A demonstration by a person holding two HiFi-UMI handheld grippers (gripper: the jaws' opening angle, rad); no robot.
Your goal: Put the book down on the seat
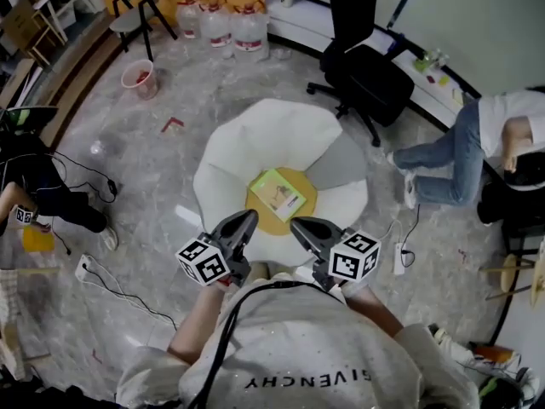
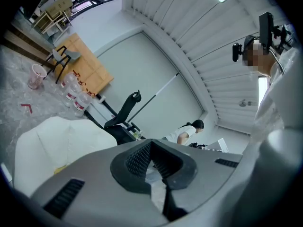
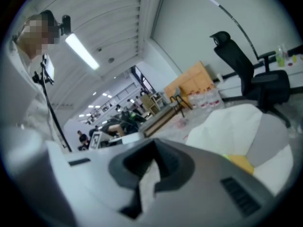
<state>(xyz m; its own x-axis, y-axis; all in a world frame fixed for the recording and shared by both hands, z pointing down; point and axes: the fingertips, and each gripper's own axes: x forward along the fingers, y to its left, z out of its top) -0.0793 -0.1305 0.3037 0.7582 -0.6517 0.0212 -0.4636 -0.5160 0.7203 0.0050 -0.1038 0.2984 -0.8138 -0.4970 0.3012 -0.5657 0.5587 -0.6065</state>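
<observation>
A green book (image 1: 278, 194) lies flat on the yellow middle (image 1: 308, 191) of a flower-shaped seat with white petals (image 1: 264, 135) and one grey petal (image 1: 345, 156). Neither gripper touches it. My left gripper (image 1: 243, 221) hangs just short of the seat's near edge, left of the book, shut and empty. My right gripper (image 1: 300, 227) mirrors it on the right, also shut and empty. In the left gripper view the left gripper (image 2: 158, 171) shows its jaws meeting, with the white seat (image 2: 57, 145) beyond. The right gripper (image 3: 144, 178) is closed too in the right gripper view, where the seat (image 3: 232, 126) lies ahead.
A black office chair (image 1: 366, 66) stands behind the seat. Large water bottles (image 1: 226, 24) and a pink bucket (image 1: 140, 77) are at the back left. One person sits at the right (image 1: 477, 143), another at the left (image 1: 34, 186). Cables (image 1: 94, 271) and a power strip (image 1: 400, 258) lie on the floor.
</observation>
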